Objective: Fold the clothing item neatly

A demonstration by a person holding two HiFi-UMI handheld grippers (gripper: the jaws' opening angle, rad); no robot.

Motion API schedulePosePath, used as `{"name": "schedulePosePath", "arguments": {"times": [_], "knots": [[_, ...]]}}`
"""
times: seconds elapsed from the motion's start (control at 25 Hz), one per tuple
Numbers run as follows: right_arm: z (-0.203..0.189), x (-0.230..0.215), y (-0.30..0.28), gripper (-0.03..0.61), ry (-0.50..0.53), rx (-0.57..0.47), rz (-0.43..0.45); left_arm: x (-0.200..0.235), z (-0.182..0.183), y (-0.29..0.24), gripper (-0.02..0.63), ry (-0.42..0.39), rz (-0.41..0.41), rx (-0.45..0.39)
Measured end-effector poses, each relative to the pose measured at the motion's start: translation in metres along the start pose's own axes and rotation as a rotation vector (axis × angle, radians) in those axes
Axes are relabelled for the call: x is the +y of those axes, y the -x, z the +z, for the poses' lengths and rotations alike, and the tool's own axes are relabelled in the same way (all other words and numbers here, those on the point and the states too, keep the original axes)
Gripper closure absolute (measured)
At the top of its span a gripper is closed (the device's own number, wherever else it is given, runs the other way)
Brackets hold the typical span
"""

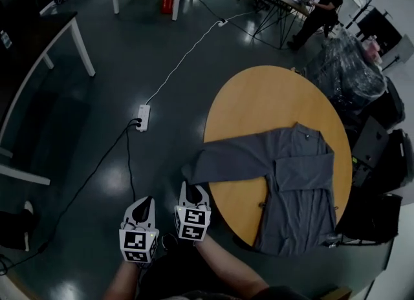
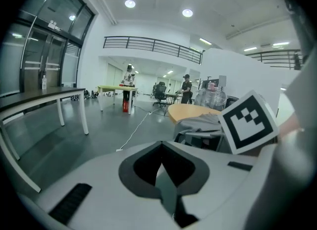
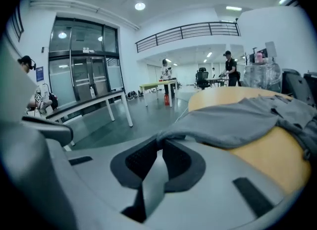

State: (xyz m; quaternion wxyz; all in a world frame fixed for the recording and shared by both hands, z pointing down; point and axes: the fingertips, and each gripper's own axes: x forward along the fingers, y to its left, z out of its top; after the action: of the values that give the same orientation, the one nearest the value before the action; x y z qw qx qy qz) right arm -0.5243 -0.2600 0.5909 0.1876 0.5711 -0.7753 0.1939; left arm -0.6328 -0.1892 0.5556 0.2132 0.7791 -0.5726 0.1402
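A grey shirt (image 1: 297, 176) is laid flat on the round wooden table (image 1: 259, 98), with its hem hung over the near edge; one sleeve (image 1: 233, 161) is stretched sideways across the tabletop and carried past the table's left rim, so that its cuff is held in the air above the floor (image 1: 129, 46); the cuff is pinched at the jaw tips of the right gripper (image 3: 159, 141), whose jaws are nearly pressed together on the grey fabric; the left gripper (image 1: 143, 205) is held just beside the right one, off the table and apart from the shirt; its jaws are pressed together and empty; a white power strip (image 1: 143, 116) is seen on the floor beyond.
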Motion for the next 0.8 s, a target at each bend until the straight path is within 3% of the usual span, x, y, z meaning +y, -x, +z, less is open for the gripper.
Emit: {"name": "schedulePosePath", "arguments": {"times": [0.24,0.44,0.8], "knots": [[0.059,-0.02,0.043,0.554,-0.018,-0.11,-0.021,-0.021,0.02,0.018,0.606,0.005,-0.04,-0.055],[0.095,-0.057,0.074,0.554,0.056,-0.202,-0.056,-0.053,0.028,0.014,0.606,-0.032,-0.088,-0.071],[0.14,-0.157,0.145,0.554,0.038,-0.355,-0.092,-0.137,0.052,0.005,0.606,-0.09,-0.102,-0.103]]}}
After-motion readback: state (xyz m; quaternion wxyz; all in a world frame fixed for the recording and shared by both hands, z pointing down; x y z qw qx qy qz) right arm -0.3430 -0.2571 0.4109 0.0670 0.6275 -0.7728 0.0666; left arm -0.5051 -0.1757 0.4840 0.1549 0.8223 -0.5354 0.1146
